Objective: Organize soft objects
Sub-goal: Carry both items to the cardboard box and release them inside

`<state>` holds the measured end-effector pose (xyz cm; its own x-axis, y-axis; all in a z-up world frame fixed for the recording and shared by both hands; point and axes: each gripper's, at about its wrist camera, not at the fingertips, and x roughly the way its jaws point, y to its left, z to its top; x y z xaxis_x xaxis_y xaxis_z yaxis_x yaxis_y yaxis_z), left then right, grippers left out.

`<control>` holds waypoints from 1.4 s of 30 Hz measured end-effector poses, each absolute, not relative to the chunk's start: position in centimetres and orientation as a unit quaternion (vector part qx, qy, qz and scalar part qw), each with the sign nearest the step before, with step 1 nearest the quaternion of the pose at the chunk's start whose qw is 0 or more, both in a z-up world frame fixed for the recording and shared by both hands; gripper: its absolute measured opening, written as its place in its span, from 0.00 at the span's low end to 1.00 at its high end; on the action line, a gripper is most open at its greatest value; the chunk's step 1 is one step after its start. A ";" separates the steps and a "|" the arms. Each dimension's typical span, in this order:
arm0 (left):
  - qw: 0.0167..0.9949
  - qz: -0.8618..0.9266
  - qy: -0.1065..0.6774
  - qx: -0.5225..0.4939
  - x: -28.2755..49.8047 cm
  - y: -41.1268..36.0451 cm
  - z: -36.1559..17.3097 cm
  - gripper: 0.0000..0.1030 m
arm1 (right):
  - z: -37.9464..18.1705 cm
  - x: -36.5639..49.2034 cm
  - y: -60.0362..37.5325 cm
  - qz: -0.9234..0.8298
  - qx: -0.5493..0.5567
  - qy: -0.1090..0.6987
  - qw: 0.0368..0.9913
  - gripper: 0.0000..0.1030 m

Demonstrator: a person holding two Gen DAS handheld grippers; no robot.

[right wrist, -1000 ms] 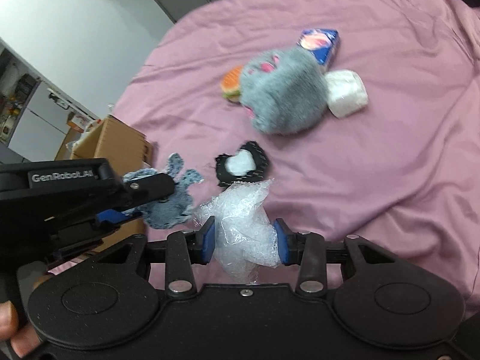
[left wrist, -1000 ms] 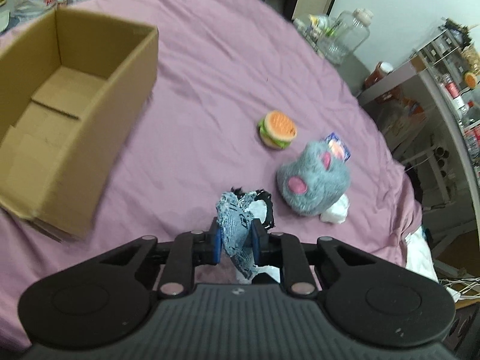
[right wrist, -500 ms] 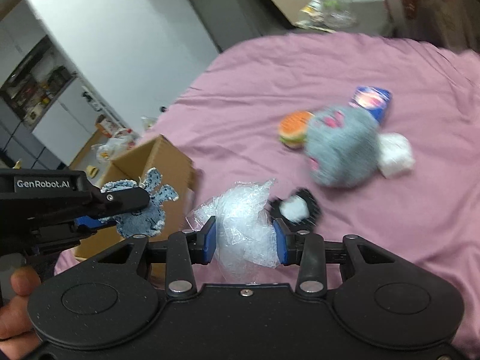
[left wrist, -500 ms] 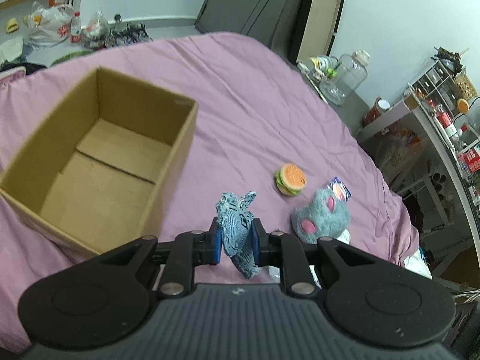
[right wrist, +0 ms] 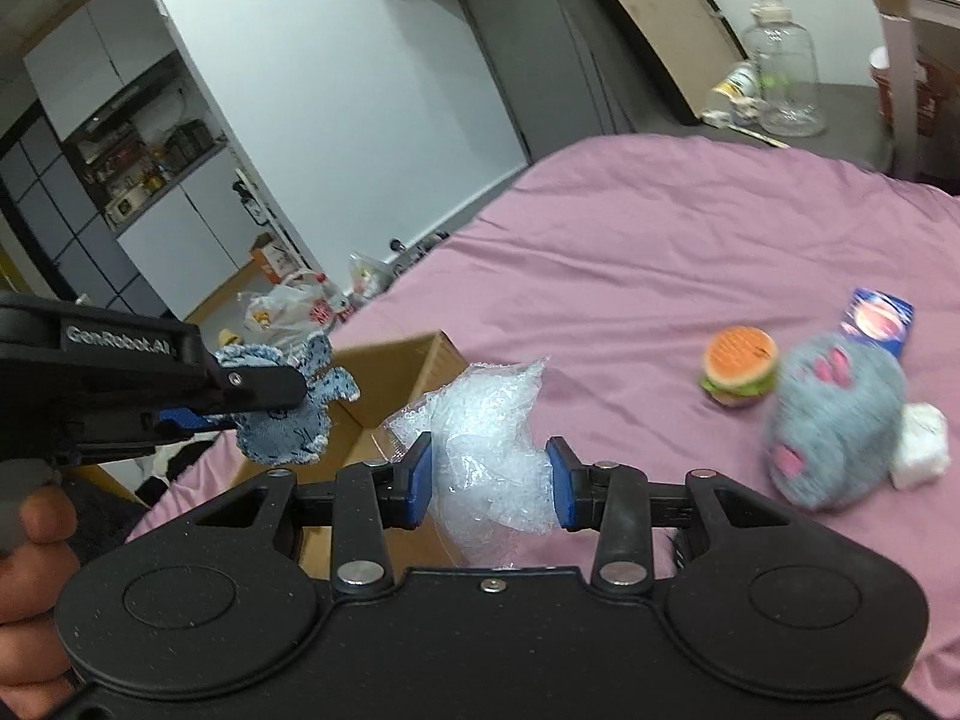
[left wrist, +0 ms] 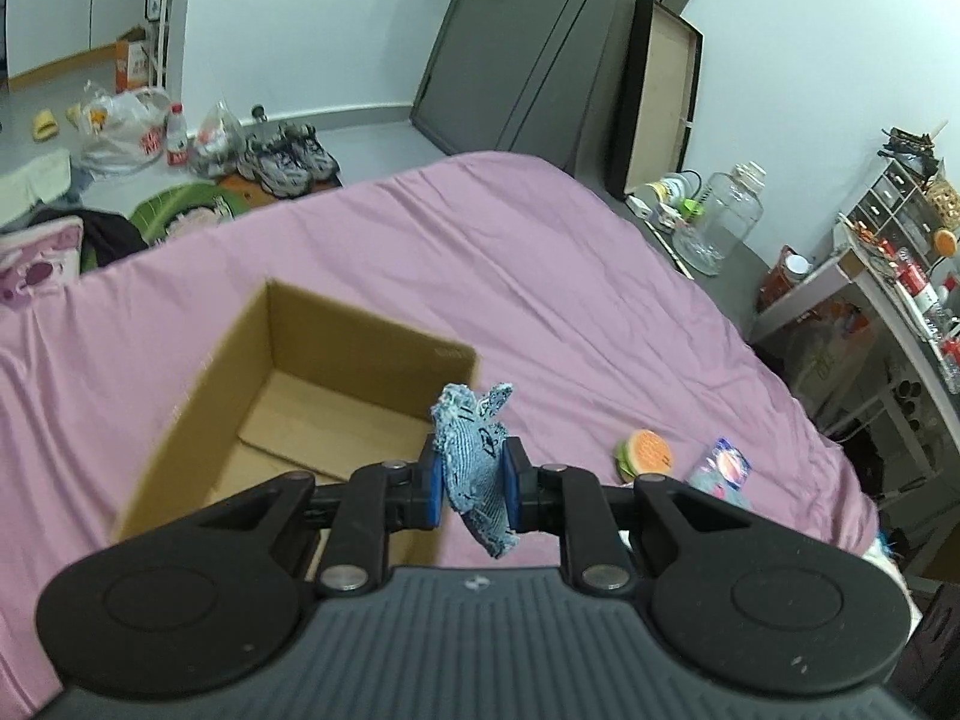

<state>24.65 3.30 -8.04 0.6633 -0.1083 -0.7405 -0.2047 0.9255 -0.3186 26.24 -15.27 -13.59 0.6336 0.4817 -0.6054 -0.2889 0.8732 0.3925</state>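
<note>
Both grippers are being raised since the earlier frame, and the cardboard box (left wrist: pixel 288 420) is now being seen from above. Left of it nothing is being held; over its near right corner the denim scrap (left wrist: pixel 474 468) is being pinched by the left gripper (left wrist: pixel 470 487). Further right, the crumpled plastic wrap (right wrist: pixel 489 456) is being squeezed by the right gripper (right wrist: pixel 489 483).

Soft, even indoor light, no harsh glare. Walls bow hard at both views' edges from the fisheye lenses. Ahead and right of the right gripper (right wrist: pixel 489 483), the grey plush toy (right wrist: pixel 837 420) smears with motion blur; its body casts little shadow.
</note>
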 end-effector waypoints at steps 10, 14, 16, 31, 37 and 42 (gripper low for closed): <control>0.895 0.047 0.411 -0.167 27.1 6.6 -9.5 0.18 | -12.7 28.6 -13.0 0.249 0.131 0.362 0.889 0.37; 0.893 0.056 0.414 -0.168 27.9 7.9 -10.8 0.18 | -12.7 29.2 -11.9 0.255 0.128 0.368 0.885 0.37; 0.890 0.057 0.418 -0.172 28.3 8.5 -11.5 0.18 | -12.9 29.6 -11.2 0.256 0.119 0.366 0.886 0.37; 0.884 0.072 0.430 -0.170 30.6 11.6 -15.8 0.21 | -14.5 31.6 -6.9 0.277 0.086 0.387 0.876 0.37; 0.898 0.045 0.400 -0.178 30.6 11.7 -15.2 0.22 | -15.0 31.8 -6.0 0.276 0.077 0.395 0.873 0.37; 0.894 0.043 0.404 -0.190 30.7 12.3 -15.8 0.22 | -15.0 31.7 -5.3 0.274 0.064 0.394 0.875 0.42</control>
